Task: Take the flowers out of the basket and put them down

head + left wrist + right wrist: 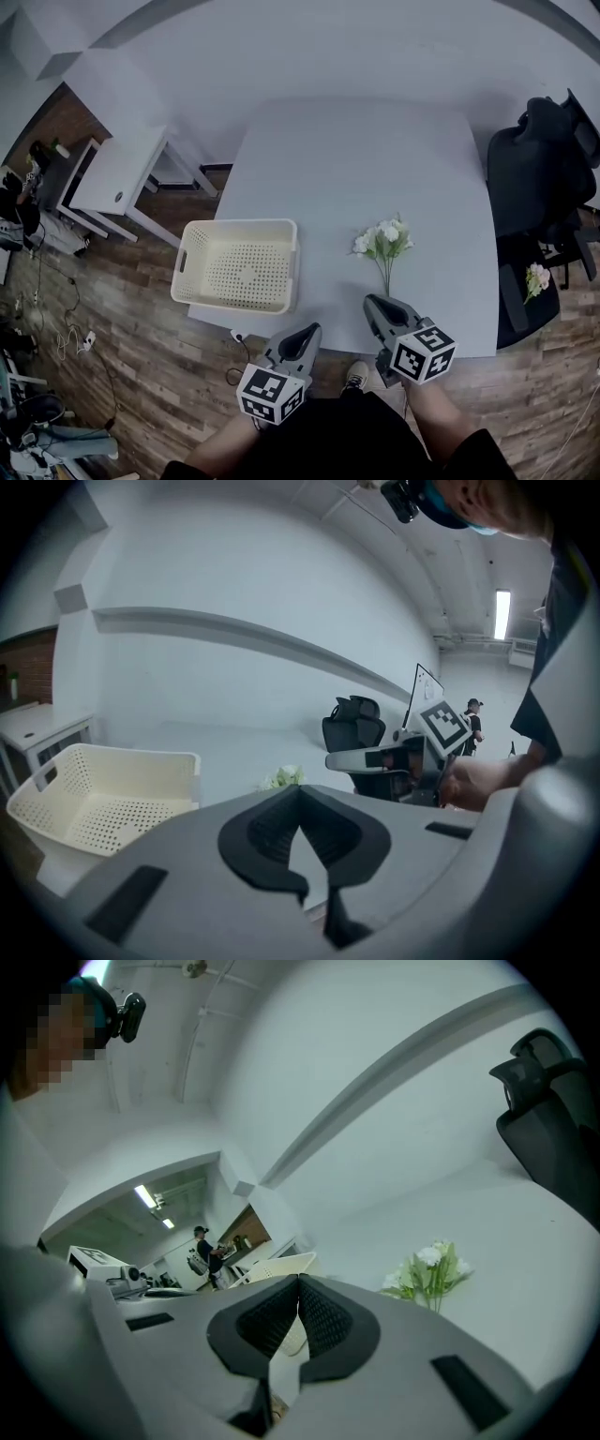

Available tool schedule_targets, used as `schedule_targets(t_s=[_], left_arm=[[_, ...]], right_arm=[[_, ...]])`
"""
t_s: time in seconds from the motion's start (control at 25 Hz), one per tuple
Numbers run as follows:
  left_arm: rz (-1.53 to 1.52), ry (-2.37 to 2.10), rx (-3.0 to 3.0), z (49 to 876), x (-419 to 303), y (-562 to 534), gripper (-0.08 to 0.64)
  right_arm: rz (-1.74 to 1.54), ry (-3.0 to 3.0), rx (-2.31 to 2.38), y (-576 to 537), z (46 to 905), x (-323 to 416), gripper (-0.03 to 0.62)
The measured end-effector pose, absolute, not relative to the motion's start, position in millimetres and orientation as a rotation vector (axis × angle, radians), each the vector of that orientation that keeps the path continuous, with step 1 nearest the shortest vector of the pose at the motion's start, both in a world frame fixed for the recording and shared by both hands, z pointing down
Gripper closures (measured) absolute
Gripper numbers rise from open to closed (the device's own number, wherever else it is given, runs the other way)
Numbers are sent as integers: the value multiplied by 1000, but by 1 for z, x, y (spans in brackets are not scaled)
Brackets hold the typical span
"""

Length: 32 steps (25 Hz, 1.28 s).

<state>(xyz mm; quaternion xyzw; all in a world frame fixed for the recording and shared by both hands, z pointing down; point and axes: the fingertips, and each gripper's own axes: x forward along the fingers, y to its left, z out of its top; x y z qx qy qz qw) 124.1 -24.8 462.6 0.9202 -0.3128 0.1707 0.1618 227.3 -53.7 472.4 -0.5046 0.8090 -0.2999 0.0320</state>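
Note:
A bunch of white flowers (384, 242) with green stems lies on the pale table (356, 159), right of the cream perforated basket (239, 265), which has nothing in it. My right gripper (373, 304) hovers at the table's near edge, just short of the stem ends, its jaws shut on nothing. My left gripper (306, 335) is off the near edge beside the basket's front right corner, also shut with nothing in it. In the left gripper view the closed pads meet, with the basket (103, 799) and the flowers (281, 778) beyond. The right gripper view shows the flowers (433, 1267) ahead to the right.
A black office chair (539, 178) stands right of the table, with another small flower bunch (536, 278) by its seat. A white side table (117, 173) is at the left. Wooden floor lies below the near edge. A person stands far off in the room.

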Motion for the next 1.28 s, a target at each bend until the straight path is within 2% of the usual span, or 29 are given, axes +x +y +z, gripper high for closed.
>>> schedule_targets(t_s=[0.72, 1.28], left_arm=[[417, -720, 2650, 450, 6, -31, 554], [424, -518, 2698, 461, -46, -6, 554]], right_arm=[[-869, 2426, -1688, -22, 446, 95, 569], [-856, 2313, -1871, 31, 463, 21, 569]])
